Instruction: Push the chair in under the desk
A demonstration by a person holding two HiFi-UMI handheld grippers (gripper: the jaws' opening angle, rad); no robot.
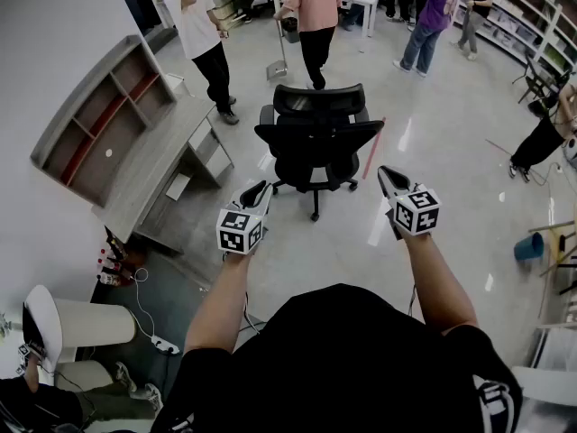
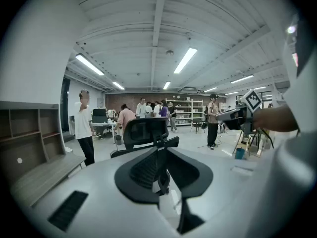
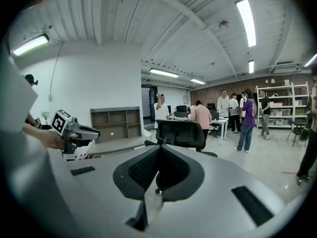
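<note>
A black office chair [image 1: 315, 142] stands on the shiny floor with its back toward me, to the right of the grey desk [image 1: 158, 174] and its shelf hutch, out from under it. My left gripper [image 1: 255, 194] and right gripper [image 1: 389, 181] are held side by side short of the chair, touching nothing. The left gripper view has the chair [image 2: 146, 130] straight ahead beyond the left gripper [image 2: 161, 150], whose jaws stand barely ajar and empty. In the right gripper view the right gripper [image 3: 159, 150] is shut and empty, with the chair [image 3: 181, 133] ahead.
Several people stand beyond the chair, one in white [image 1: 200, 34] near the desk's far end, one in pink [image 1: 314, 12]. A power strip and cables [image 1: 162, 341] lie by the desk's near end. A blue bucket [image 1: 529, 246] is at the right, a white seat [image 1: 81, 323] lower left.
</note>
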